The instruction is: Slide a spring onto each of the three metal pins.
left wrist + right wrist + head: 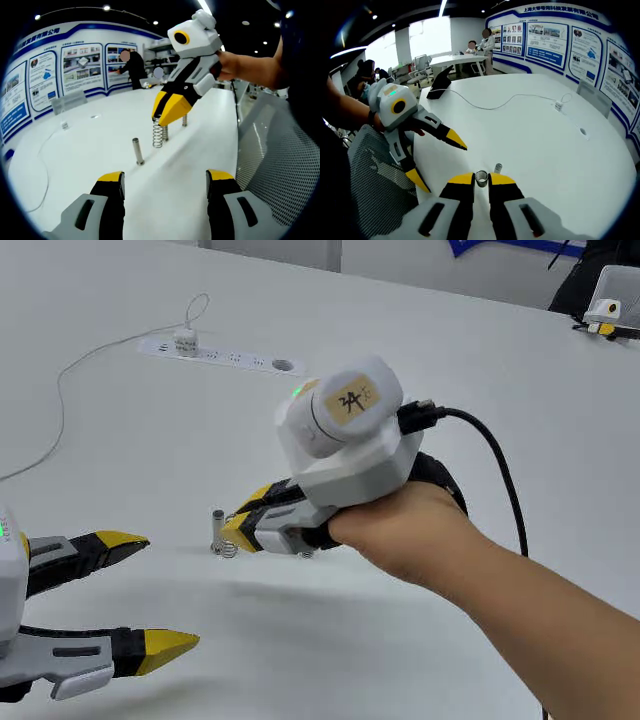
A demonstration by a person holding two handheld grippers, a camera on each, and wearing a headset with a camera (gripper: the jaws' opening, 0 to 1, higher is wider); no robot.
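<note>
- The right gripper (pixel 240 530) is pinching the spring (pixel 158 134) by its upper coils, with its jaws drawn in to about the coil's own width.
- The spring is hanging upright with its foot down at the table. It is sitting just beside the second pin (pixel 166 134), not over it.
- The bare pin (pixel 136 150) is standing nearer the left gripper and the third pin (pixel 185 120) further off. All three are looking unsprung.
- To do this step well, I judge the spring is needing a lift clear above a pin top. Its open lower end should then be centred there and its axis held plumb.
- Gripping high is leaving the lower turns free to drop round the shaft without snagging.
- The left gripper (pixel 165 176) is waiting low with its jaws wide apart, holding nothing. It is near the pins but not touching them.
- The pins are standing close together, so coming straight down is looking safer than coming in sideways.
- The table (pixel 400 350) is offering open surface around the work.
- In the left gripper view the table's edge and a mesh chair (pixel 272 160) are lying off to one side.
- The power strip (pixel 220 356) and its cable (pixel 70 365) are lying well apart from the pins.
</note>
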